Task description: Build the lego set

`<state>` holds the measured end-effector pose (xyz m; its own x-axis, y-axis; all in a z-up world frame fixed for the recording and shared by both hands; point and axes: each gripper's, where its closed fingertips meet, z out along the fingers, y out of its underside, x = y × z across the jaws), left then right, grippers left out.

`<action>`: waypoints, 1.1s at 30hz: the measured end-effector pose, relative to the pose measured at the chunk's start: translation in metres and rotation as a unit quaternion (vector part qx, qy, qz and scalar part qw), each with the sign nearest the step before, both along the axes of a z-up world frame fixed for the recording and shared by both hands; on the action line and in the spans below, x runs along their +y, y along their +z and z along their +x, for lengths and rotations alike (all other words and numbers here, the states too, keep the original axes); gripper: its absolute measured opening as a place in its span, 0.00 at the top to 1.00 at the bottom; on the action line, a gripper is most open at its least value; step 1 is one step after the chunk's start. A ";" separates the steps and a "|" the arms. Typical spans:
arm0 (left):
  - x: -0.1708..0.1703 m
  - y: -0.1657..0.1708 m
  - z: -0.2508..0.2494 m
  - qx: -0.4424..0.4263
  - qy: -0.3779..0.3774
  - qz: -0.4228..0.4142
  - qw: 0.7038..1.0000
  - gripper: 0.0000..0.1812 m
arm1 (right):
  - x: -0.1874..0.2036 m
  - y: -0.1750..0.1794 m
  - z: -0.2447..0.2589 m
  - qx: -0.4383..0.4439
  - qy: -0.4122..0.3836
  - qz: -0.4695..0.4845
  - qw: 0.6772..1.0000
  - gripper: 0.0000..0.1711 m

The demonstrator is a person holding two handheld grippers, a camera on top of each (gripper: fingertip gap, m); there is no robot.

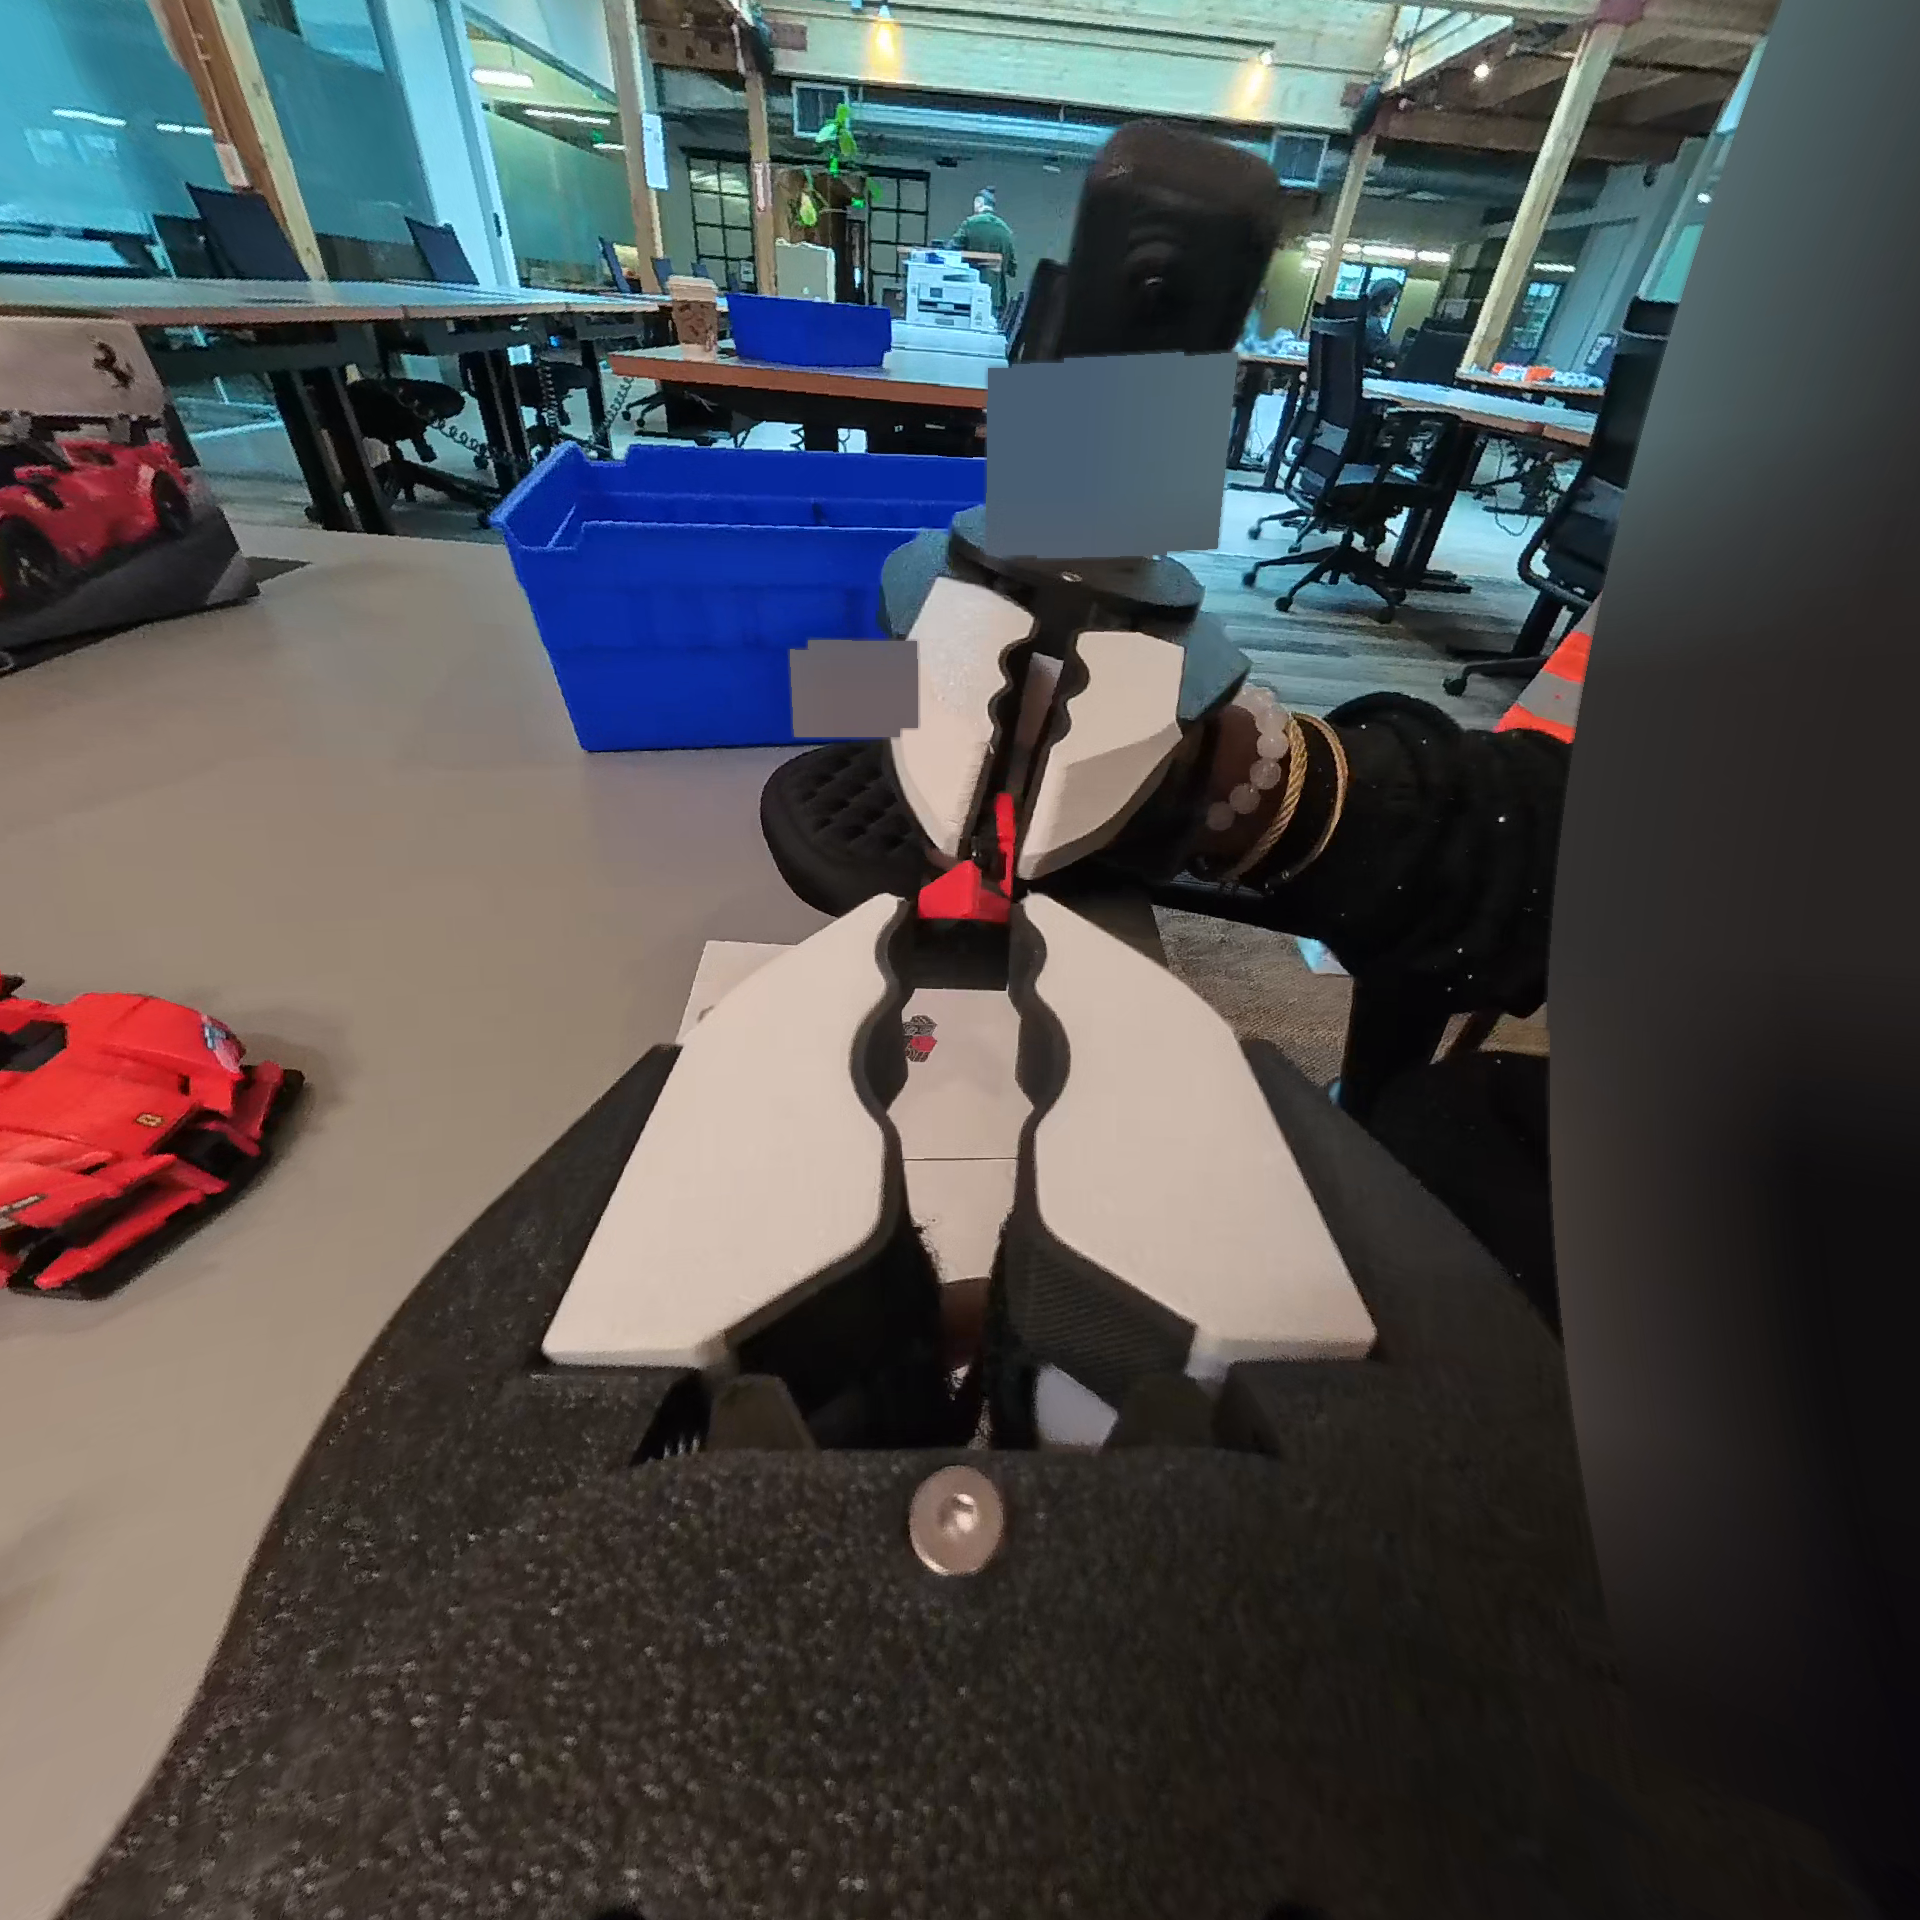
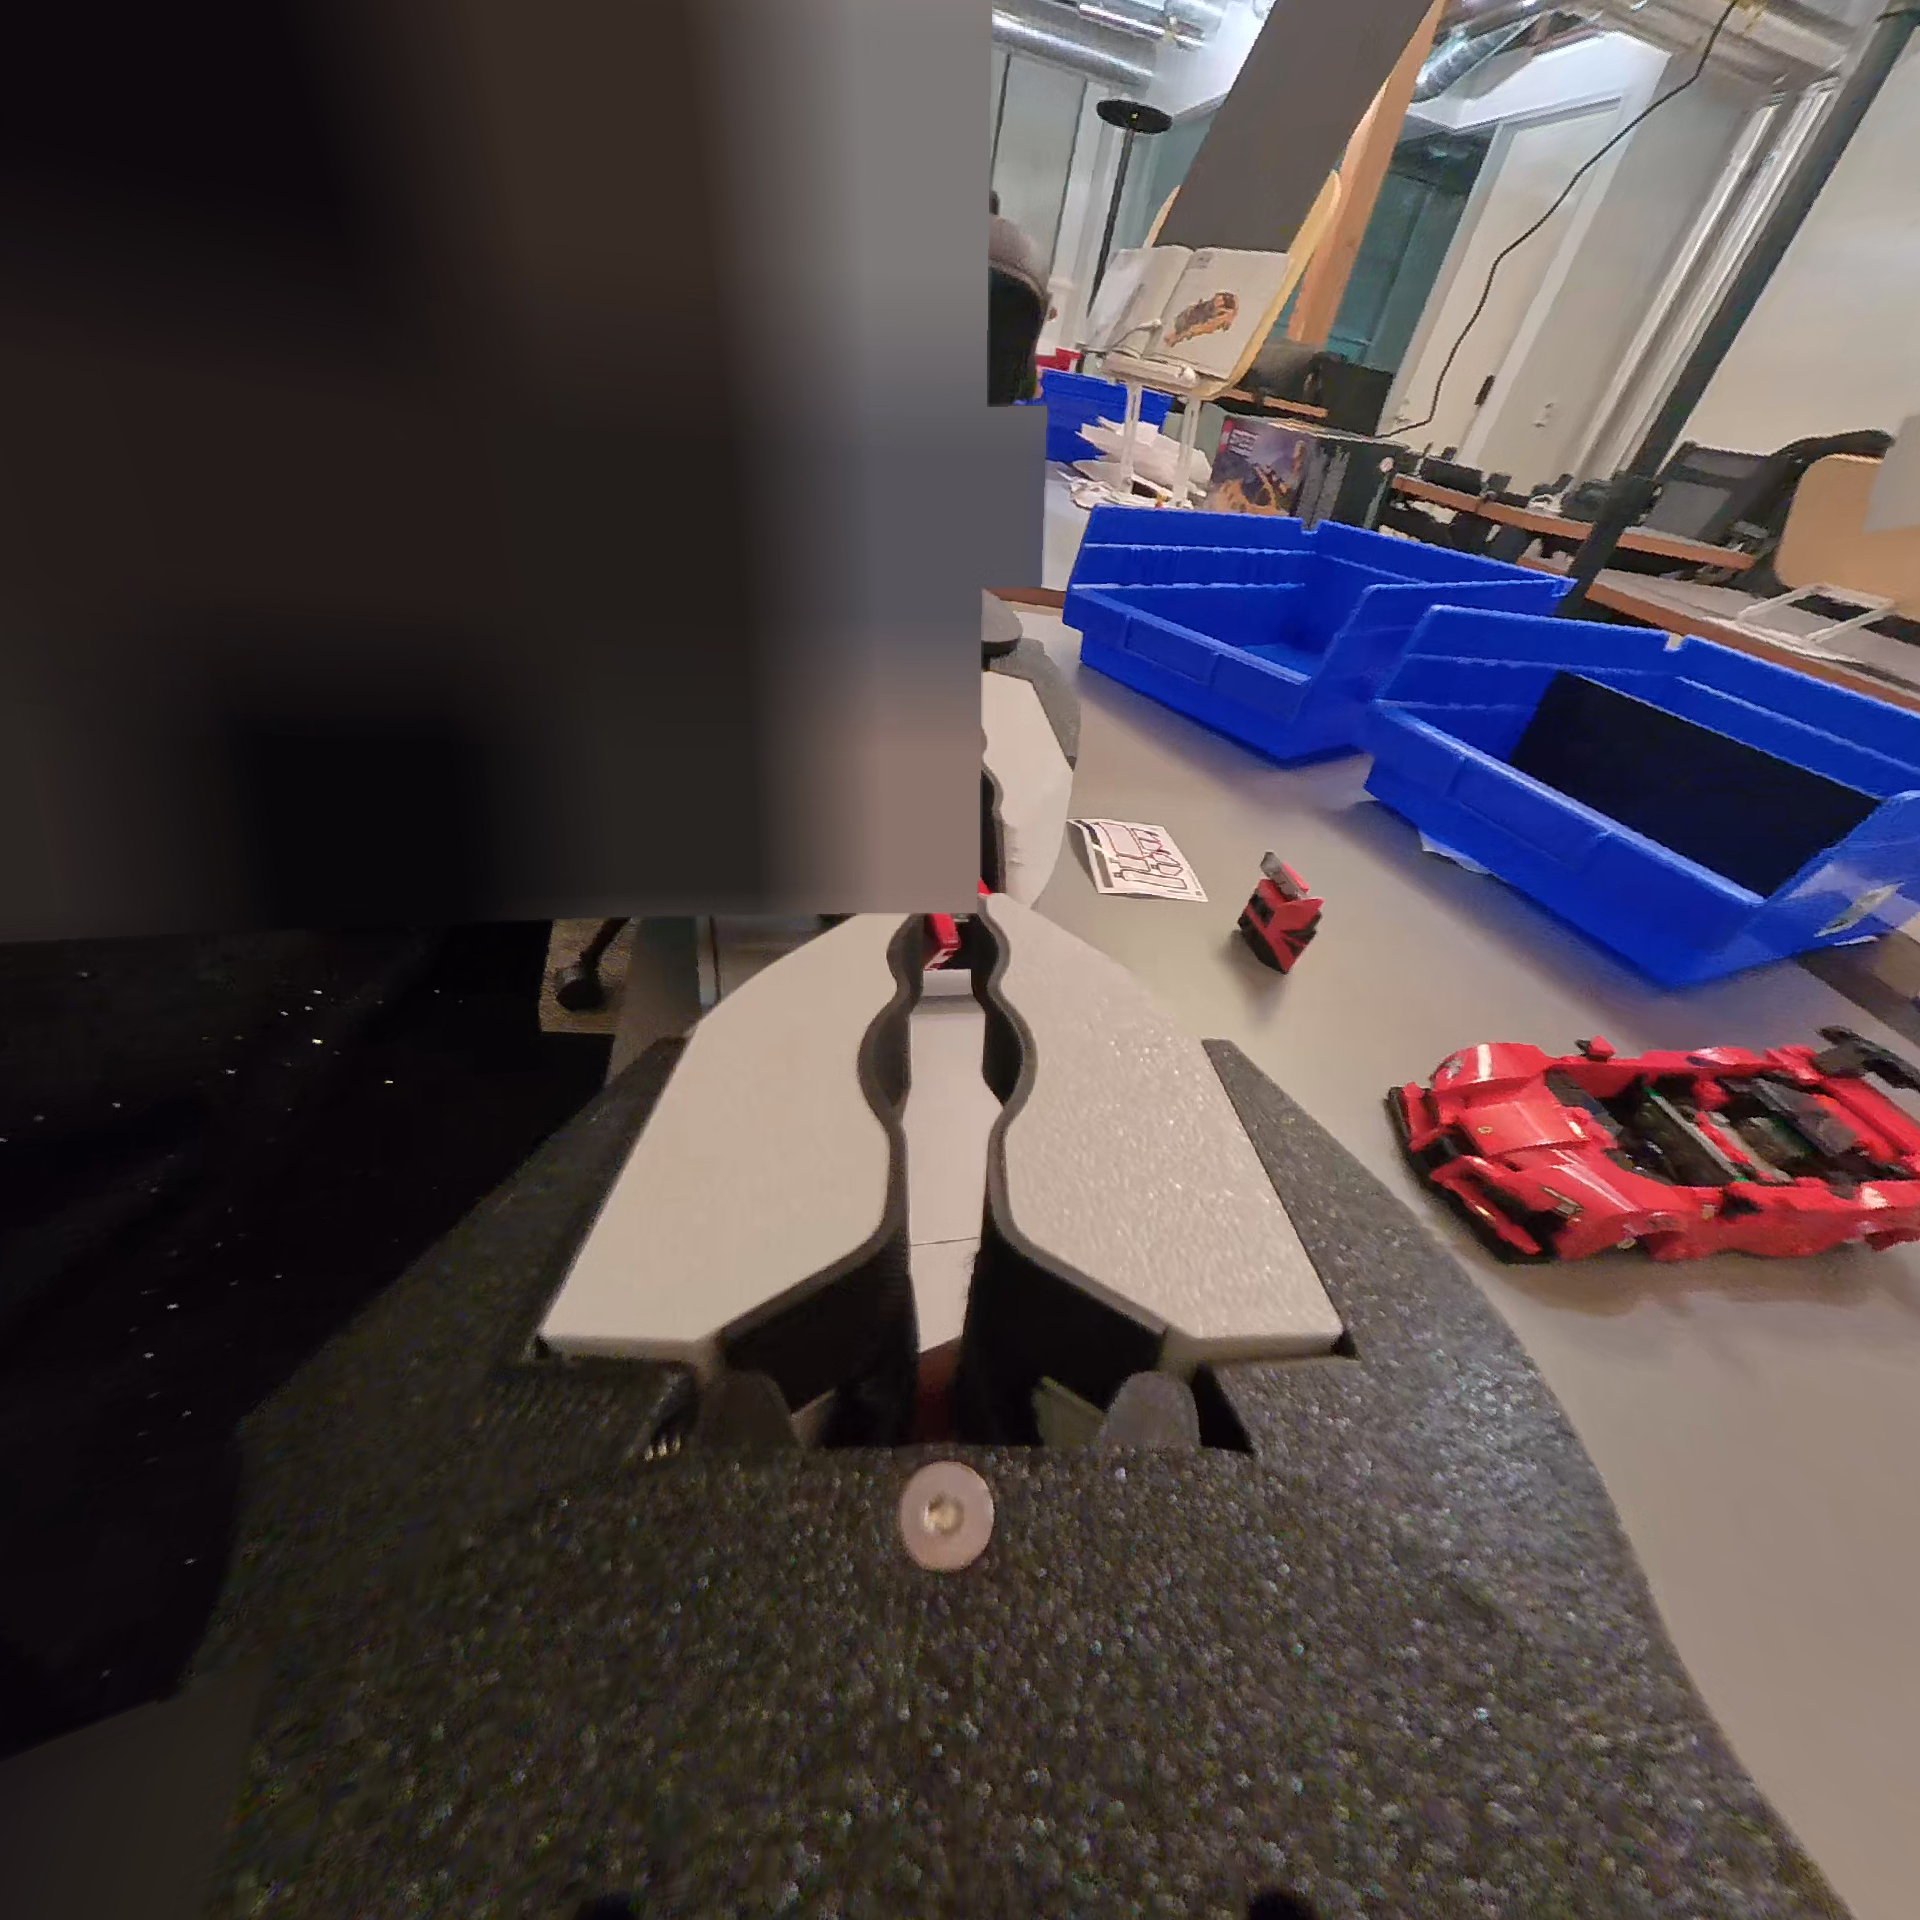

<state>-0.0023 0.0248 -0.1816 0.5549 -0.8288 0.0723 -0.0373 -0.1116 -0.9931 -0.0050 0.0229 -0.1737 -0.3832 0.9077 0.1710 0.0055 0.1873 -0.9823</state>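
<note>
On the wide grey table (image 2: 1558, 1558), the biggest items sit at the far side: two open blue plastic bins (image 2: 1621, 748) parked out of the working area, probably as part holders. Nearer, off to the right in the right wrist view, lies the partly built red brick sports car (image 2: 1662, 1164), its roof open and its dark interior exposed — a sign, in my judgement, that the build is well along but not finished. Between car and bins stands a small red and black brick sub-assembly (image 2: 1280, 927), apart from both, likely waiting its turn, with a white printed sheet (image 2: 1138, 860) flat on the table just left of it.

The work itself is held up in front of the person, above the table's near edge. The left gripper (image 1: 961, 914) and the right gripper (image 1: 992, 852) meet tip to tip, both pinched onto one small red brick piece (image 1: 961, 888) — a two-handed hold that suits pressing tiny parts together or passing one across. The left gripper points away from the person; the right one faces back toward it, tilted down, held by a hand (image 1: 1226, 769) in a dark sleeve with beaded bracelets at the wrist. In the right wrist view its own fingers (image 2: 790, 1122) stand nearly together, a sliver of red showing at the tips.
</note>
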 end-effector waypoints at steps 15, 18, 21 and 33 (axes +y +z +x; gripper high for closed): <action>-0.005 0.003 -0.004 -0.078 -0.039 -0.069 0.994 0.91 | -0.003 0.003 0.002 0.029 0.002 0.047 0.998 0.96; -0.005 0.005 -0.004 -0.086 -0.043 -0.066 0.993 0.91 | -0.004 0.004 0.002 0.031 0.004 0.048 0.998 0.96; -0.004 0.006 -0.006 -0.095 -0.040 -0.065 0.993 0.91 | -0.007 0.007 0.003 0.039 0.013 0.038 0.998 0.96; -0.004 0.008 -0.009 -0.105 -0.042 -0.064 0.992 0.91 | -0.001 0.024 0.013 0.067 0.019 -0.023 0.997 0.96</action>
